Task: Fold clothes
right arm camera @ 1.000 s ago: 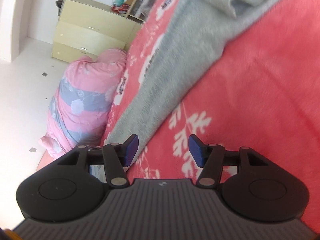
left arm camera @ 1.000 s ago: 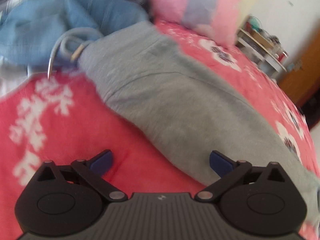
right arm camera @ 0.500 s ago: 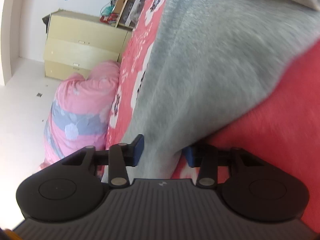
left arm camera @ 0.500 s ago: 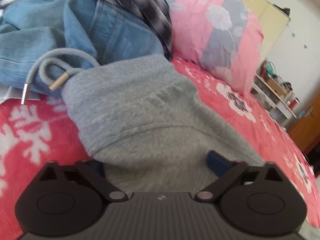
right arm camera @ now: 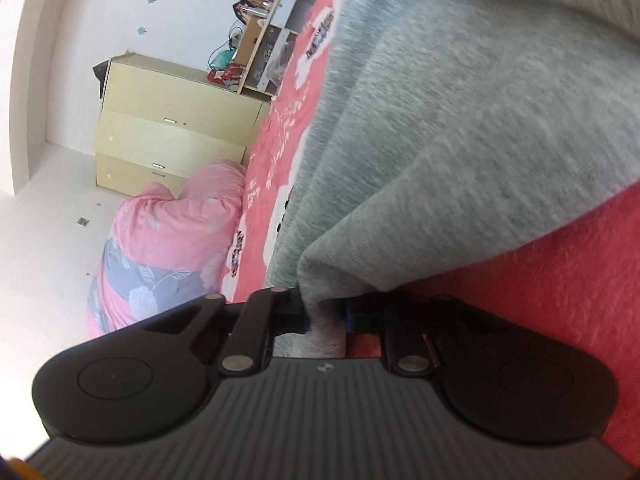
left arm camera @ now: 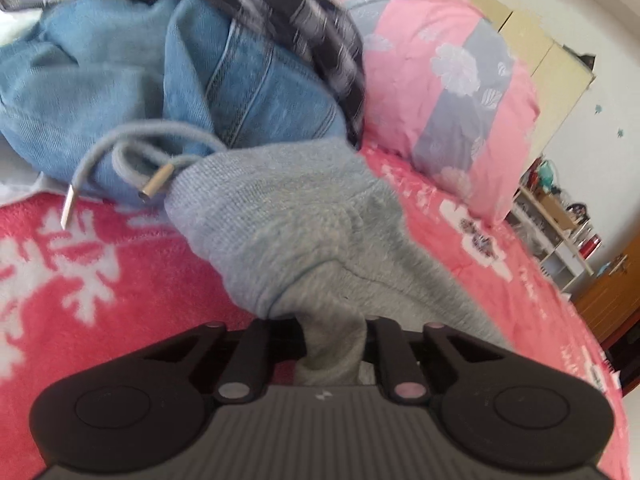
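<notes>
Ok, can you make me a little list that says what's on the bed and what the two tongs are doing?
surface: red fleece blanket with white flowers
main garment: grey fleece sweatpants, lying on the blanket
left tongs: just closed, pinching a fold of the sweatpants near the waistband
right tongs: just closed, pinching the sweatpants' edge
drawstring: grey cord with metal tips, loose
behind: blue denim jeans, dark checked garment
also on the bed: pink and grey flowered pillow
</notes>
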A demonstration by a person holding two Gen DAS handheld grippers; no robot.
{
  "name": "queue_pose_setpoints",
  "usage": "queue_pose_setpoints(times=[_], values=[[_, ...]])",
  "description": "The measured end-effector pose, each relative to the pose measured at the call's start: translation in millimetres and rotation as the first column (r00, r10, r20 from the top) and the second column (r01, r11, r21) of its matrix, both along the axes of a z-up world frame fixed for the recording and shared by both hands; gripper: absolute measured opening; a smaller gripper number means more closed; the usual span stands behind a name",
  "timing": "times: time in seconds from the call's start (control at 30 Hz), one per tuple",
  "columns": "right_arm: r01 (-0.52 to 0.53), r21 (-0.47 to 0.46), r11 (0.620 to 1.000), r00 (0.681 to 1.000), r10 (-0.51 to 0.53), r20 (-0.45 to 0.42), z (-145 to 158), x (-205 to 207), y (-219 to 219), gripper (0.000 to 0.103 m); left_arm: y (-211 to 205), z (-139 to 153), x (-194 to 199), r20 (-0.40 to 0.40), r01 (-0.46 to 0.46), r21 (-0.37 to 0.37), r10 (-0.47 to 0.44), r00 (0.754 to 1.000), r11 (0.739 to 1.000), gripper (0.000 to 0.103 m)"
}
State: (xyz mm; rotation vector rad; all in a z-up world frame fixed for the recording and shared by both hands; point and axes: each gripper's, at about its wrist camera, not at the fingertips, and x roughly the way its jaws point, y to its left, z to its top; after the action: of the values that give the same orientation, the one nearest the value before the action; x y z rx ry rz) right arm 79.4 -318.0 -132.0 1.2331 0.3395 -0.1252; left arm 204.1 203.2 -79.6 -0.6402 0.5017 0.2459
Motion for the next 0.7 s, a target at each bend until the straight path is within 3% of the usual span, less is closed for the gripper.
queue_pose_setpoints(times=[0.17,0.33,0.53,0.7], values=[[0.044,-0.052,0.998,0.997,-0.041,0.067,24,-33,9,0.006,7,26,-25,0.05,0.029,-0.028,-0.027,0.998,0.999,0.011],[0.038,-0.041,0.998,0.995,-0.034,0.09,39,-71,18,0.006,27,39,-69,0.077,0.042,-0.069,-0.037,0.996,0.997,0.01],[-0.01,-0.022,1.0,0.995,0.012,0.098,49,-118,42,0.006,61,43,-144,0.1,0.045,-0.082,-0.037,0.994,0.996,0.01],[-0.075,0.009,0.997,0.994,0.074,0.082,49,-156,78,0.006,107,43,-209,0.111,-0.008,-0.067,0.015,0.994,0.998,0.01]])
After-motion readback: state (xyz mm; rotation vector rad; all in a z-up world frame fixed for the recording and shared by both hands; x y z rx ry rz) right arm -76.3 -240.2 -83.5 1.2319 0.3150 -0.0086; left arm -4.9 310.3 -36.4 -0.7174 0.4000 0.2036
